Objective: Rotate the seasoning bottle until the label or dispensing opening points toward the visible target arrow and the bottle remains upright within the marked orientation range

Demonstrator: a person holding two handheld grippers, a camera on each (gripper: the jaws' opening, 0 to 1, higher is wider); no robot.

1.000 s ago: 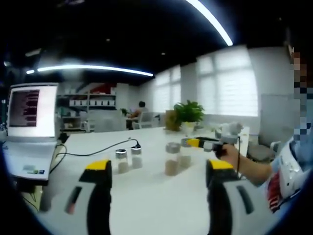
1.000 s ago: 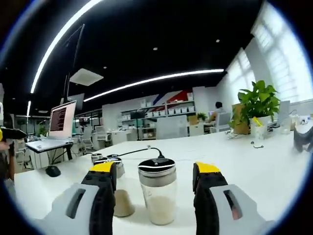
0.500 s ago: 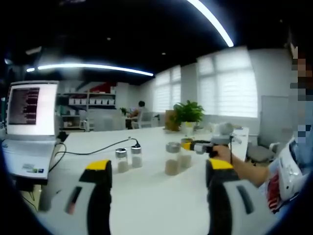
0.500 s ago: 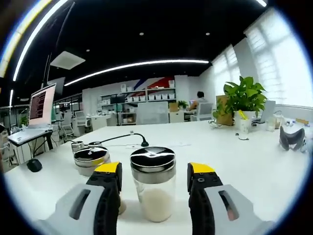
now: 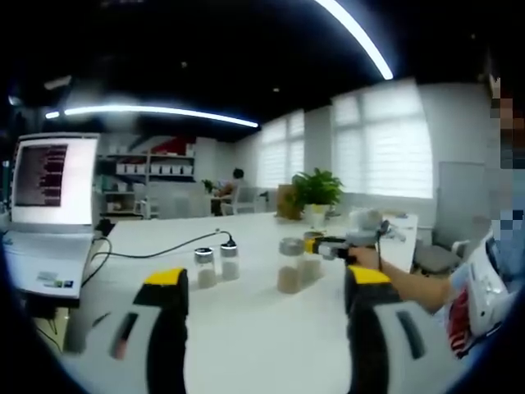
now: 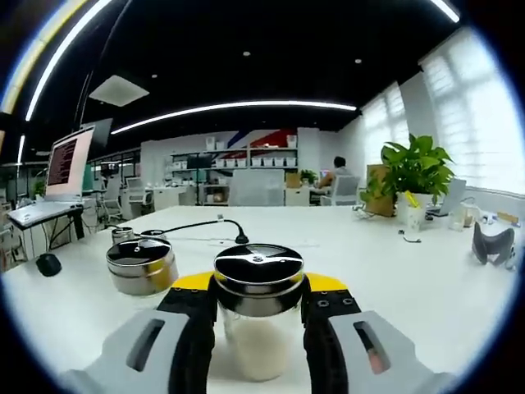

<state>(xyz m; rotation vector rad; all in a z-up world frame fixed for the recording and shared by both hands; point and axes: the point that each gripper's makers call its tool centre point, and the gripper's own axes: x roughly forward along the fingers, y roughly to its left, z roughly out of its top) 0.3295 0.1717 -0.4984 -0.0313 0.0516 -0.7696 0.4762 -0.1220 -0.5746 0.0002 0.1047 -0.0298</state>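
Note:
In the right gripper view a clear seasoning bottle (image 6: 258,328) with white powder and a steel lid stands upright on the white table (image 6: 394,287). My right gripper (image 6: 258,283) is shut on it, both yellow-tipped jaws pressing its sides just under the lid. In the left gripper view the same right gripper (image 5: 316,244) reaches in from the right in a person's hand (image 5: 365,258), at the pale bottle (image 5: 310,267). My left gripper (image 5: 267,279) stands open, well short of the bottles, with nothing between its jaws.
A second steel-lidded bottle (image 6: 141,264), holding brown powder (image 5: 289,267), stands beside the held one. Two small shakers (image 5: 215,264) and a black cable (image 5: 164,253) lie further left. A laptop (image 5: 53,197), a mouse (image 6: 49,264), a potted plant (image 6: 414,172) and a grey object (image 6: 492,245) sit around the table.
The right gripper's jaws have moved forward and come together onto the white-powder bottle, which stood free between them before. The left gripper has held its place.

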